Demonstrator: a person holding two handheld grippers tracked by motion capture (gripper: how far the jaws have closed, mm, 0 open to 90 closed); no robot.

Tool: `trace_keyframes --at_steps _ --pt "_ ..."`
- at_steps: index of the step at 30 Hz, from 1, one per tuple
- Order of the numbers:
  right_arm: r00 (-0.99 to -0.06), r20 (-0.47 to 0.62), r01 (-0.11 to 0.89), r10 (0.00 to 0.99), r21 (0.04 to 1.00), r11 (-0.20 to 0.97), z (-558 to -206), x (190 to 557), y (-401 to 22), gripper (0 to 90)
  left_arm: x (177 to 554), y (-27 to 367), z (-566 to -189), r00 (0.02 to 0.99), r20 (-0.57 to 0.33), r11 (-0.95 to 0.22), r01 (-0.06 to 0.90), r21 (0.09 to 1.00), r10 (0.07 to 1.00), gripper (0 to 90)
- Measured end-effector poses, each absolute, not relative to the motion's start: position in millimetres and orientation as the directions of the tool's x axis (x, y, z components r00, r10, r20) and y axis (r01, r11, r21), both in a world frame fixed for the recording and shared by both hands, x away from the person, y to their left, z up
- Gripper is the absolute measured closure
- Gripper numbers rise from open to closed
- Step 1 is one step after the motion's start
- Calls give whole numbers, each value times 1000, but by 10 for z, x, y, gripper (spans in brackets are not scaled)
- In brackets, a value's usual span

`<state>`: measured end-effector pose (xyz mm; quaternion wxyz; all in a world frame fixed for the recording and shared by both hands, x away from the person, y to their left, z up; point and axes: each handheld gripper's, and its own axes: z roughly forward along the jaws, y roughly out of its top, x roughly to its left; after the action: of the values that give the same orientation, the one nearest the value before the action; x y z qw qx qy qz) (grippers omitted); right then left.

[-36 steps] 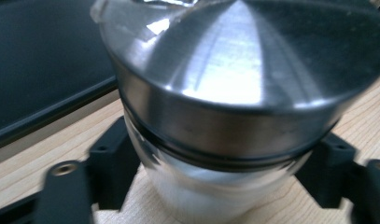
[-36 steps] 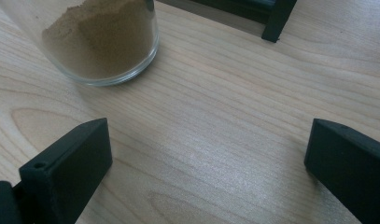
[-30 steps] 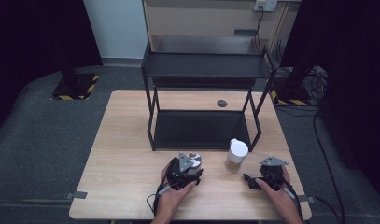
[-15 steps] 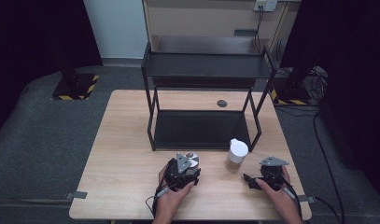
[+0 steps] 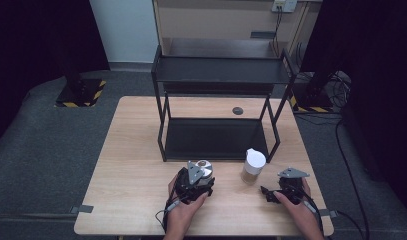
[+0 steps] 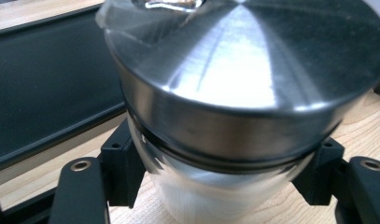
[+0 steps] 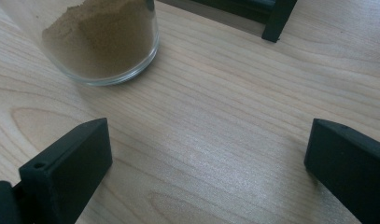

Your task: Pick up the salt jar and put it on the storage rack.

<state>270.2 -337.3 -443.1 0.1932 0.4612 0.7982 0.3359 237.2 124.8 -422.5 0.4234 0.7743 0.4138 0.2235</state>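
- Jaws of the left gripper [image 5: 197, 176] clamped on a clear glass jar with a brushed-metal lid [image 6: 239, 93], one black pad on each side of the glass just below the lid, seen plainly in the left gripper view.
- Gripped low under the lid rim, probably so the jar cannot slip upward out of the pads and stays upright when lifted.
- Sits just in front of the black two-tier metal shelf rack [image 5: 221, 75], close to the front edge of its lower tray, on the pale wooden surface [image 5: 131, 165]; whether lifted clear of the wood cannot be told.
- Jaws of the right gripper [image 7: 201, 163] spread wide with only bare wood between them, holding nothing.
- Parked in front of the rack's right front leg, likely kept out of the way while the left hand works.
- Second jar, clear glass with tan powder and a white lid [image 5: 254, 165], standing upright between the two grippers, just in front of the rack's right front leg and apart from both; bottom half visible at the upper left of the right gripper view.
- Left within easy reach of the open right jaws, seemingly the next item to pick up.
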Motion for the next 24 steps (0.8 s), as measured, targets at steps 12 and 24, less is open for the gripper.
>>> trace_keyframes --at_steps 12,24 --pt "-500 1 606 866 714 349 -4431 2702 -3373 13 2394 1257 -4172 546 7 -299 448 843 838 298" --pt "-500 1 606 866 714 349 -4431 2702 -3373 13 2531 1233 -4121 537 14 -301 451 840 844 298"
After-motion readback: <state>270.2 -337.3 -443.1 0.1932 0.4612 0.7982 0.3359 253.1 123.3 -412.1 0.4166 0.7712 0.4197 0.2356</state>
